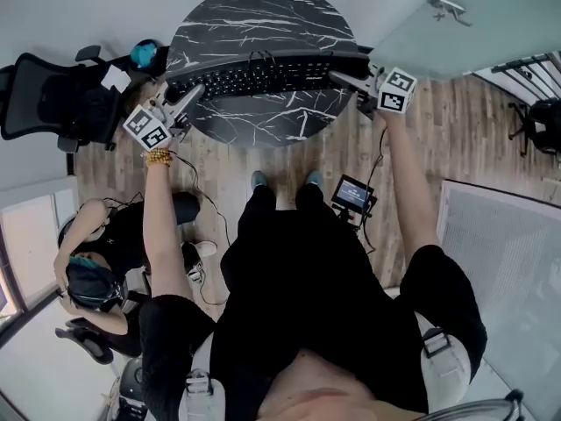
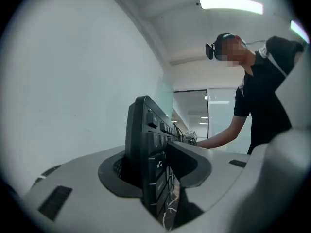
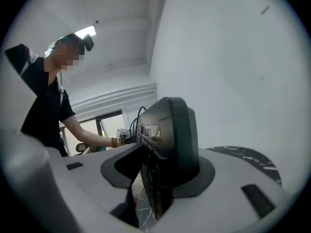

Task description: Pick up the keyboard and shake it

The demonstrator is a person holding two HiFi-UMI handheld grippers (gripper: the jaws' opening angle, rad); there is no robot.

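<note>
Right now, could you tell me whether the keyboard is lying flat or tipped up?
Tipped up: in both gripper views the keyboard stands on edge between the jaws, while the person beyond it is upright.

- The left gripper (image 2: 156,181) has the near end of the black keyboard (image 2: 145,130) between its grey jaws, one dark pad on the back and the other on the key side.
- The keyboard stands on edge in this view, keys facing right.
- A sliver of dark, white-veined desk (image 2: 171,213) shows below.
- A person (image 2: 265,96) in a black shirt reaches an arm (image 2: 219,137) toward the keyboard's far end.
- A ceiling light (image 2: 231,4) glows above.
</note>
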